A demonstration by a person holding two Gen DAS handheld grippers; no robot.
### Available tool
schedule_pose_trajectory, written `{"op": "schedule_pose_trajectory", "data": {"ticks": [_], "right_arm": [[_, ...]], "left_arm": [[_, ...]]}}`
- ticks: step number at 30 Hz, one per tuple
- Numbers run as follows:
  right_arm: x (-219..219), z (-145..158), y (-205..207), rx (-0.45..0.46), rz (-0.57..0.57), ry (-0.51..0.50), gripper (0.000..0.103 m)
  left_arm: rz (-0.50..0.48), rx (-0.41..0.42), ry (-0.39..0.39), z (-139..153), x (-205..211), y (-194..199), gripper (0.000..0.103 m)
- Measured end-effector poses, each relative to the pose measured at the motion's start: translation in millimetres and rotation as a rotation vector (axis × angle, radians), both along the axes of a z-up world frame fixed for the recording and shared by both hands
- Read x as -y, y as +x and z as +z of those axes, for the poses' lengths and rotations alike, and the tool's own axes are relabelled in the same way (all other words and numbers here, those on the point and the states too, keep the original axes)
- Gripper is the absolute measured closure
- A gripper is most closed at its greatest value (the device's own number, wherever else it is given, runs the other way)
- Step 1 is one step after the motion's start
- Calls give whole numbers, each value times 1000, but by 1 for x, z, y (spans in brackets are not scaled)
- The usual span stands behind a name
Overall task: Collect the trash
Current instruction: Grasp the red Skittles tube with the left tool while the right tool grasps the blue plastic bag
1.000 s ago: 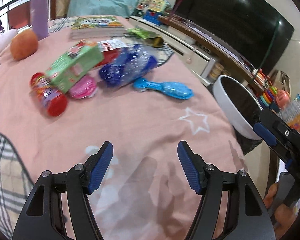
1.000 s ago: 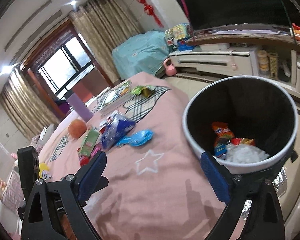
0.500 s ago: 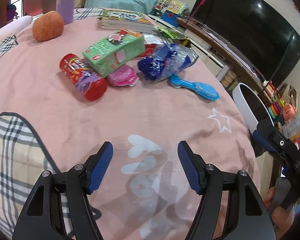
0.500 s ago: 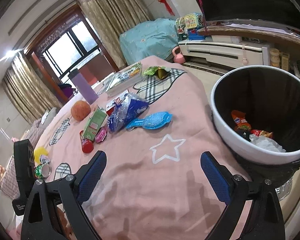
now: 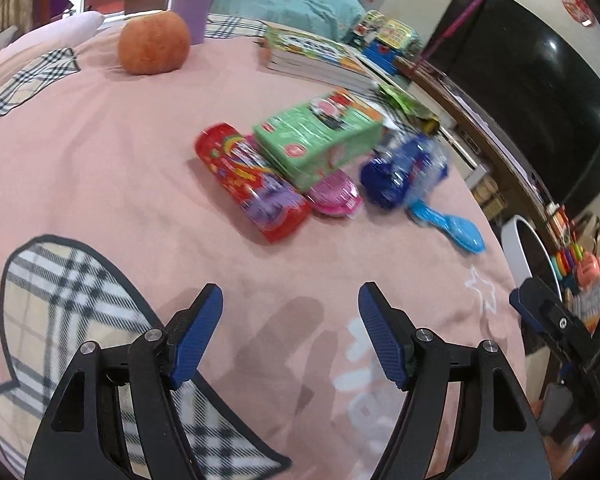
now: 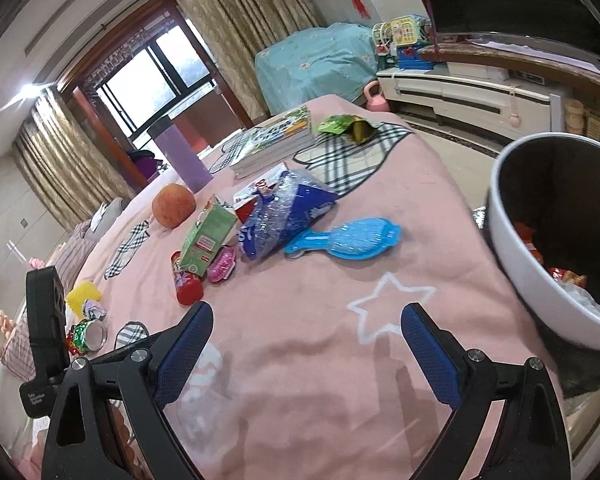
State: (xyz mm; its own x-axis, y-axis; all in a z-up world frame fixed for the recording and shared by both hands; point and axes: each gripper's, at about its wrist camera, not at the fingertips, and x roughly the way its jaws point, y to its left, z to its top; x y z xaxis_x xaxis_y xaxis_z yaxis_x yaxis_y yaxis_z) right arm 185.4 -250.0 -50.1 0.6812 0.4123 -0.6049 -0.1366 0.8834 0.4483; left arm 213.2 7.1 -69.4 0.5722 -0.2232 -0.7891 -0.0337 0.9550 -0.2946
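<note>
From my left wrist I see my left gripper (image 5: 290,330) hanging over the pink cloth (image 5: 100,160) with its blue pads apart and widening, nothing between them; ahead lies the clump of rubbish: a red snack tube (image 5: 252,182) lying on its side, a green carton (image 5: 318,136) leaning across it, a pink packet (image 5: 334,196) tucked under the carton's near end, a crumpled blue plastic bag (image 5: 404,170) just right of that, and a blue brush (image 5: 452,226) nearest the table edge; farther back sit an orange fruit (image 5: 154,42) and a stack of books (image 5: 320,58); of the bin (image 5: 514,248) this view gives only a sliver of white rim, and my right gripper (image 5: 556,328) pokes in from the right edge; from my right wrist, my right gripper (image 6: 306,344) is also spread wide and empty above the cloth, near a white star (image 6: 384,304) printed on it; here the bin (image 6: 520,248) shows its dark inside with wrappers already at the bottom, standing beside the table at the right, well apart from the clump; this view alone shows a green foil wrapper (image 6: 346,126) beyond the books, and my left gripper's body at the left edge
</note>
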Motion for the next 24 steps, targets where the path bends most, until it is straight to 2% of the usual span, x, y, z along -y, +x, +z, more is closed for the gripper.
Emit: {"op": "schedule_pose_trajectory", "data": {"ticks": [10, 18, 20, 24], "right_arm": [[-12, -1, 34, -12, 1, 31, 7], [-20, -8, 78, -53, -20, 60, 8], [-24, -11, 88, -63, -22, 56, 12], [-31, -14, 103, -79, -13, 51, 21]], "left_arm": [[41, -2, -14, 0, -13, 34, 28], [58, 8, 38, -7, -18, 59, 28], [49, 18, 58, -8, -17, 62, 28], [49, 23, 46, -9, -22, 67, 28]]}}
